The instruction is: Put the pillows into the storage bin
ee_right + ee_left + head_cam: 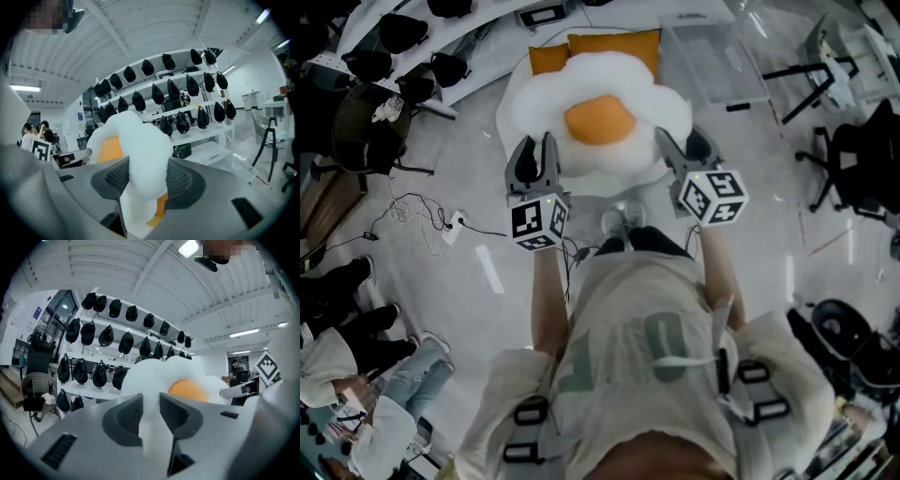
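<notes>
White plush makes up most of the fried-egg-shaped pillow (600,89), with a round orange yolk (598,120) sewn at its middle. It hangs in the air in front of the person, gripped at two opposite edges. The left tongs (536,150) are closed narrowly on the pillow's left rim. In the left gripper view a thin fold of the white fabric (154,376) runs down between the ribbed pads of those tongs (150,416), pinched by both. The right tongs (680,150) grip the right rim. The right gripper view shows a thicker lobe of the pillow (140,140) squeezed between the two pads of those tongs (143,180), which stand wider than the left pair, with a strip of orange showing just below. Each gripper carries its marker cube, the left cube (539,223) and the right cube (712,195), nearer the person than the jaws.

Beyond the held pillow, and partly covered by it in the head view, lie a large orange rectangular pillow (614,42) and a smaller orange one (546,59) just beside it, on a pale rounded counter (508,127). To the right of them, on the grey floor (469,178), stands a clear plastic storage bin (717,70), apart from the held pillow. White curved shelves carrying dark rounded bags (403,33) line the upper left, and the same racks fill the background of the left gripper view (108,333) and the right gripper view (187,89). Black office chairs (853,159) stand at the right.
</notes>
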Demonstrator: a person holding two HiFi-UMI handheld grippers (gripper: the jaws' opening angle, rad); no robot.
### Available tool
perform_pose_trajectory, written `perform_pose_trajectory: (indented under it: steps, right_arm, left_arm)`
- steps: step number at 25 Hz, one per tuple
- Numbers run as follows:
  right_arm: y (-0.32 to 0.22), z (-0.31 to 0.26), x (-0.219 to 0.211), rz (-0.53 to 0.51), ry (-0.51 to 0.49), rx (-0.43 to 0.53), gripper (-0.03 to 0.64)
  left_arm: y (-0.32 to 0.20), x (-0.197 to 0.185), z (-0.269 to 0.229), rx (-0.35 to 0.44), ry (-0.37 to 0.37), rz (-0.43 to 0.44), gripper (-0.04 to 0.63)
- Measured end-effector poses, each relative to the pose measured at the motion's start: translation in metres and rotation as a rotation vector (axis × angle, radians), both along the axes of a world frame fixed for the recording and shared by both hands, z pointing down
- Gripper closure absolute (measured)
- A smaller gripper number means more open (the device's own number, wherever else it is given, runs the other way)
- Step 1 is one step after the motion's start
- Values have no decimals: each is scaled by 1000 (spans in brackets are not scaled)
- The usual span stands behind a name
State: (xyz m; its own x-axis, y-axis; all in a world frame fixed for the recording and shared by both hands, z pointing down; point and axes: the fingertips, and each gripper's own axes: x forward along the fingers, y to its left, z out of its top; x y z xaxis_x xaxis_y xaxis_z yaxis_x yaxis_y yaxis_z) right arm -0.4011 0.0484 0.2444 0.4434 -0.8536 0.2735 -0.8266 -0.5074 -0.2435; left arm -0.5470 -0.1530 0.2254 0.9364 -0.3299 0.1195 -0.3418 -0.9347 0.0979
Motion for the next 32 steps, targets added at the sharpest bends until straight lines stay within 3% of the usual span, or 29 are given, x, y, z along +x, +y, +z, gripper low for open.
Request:
perform_pose_trajectory:
  steps: [6, 11, 17, 26, 32]
  right_arm:
    - [9, -1, 7, 32, 1, 12, 408]
    - [33, -8, 34, 80, -2, 36, 410]
    - [103, -14, 92, 142, 9, 58, 420]
    - [246, -36, 212, 222, 26, 51, 422]
    - [327, -35, 262, 309, 42, 53, 420]
  left_arm:
    - [4, 15, -1, 10, 1, 36, 485]
    - [24, 50, -10, 23, -7, 86, 489]
    - [83, 129, -17, 26, 5, 149, 491]
    - [216, 271, -38, 12, 69, 221, 491]
    - [293, 335, -38, 19, 68, 310, 492]
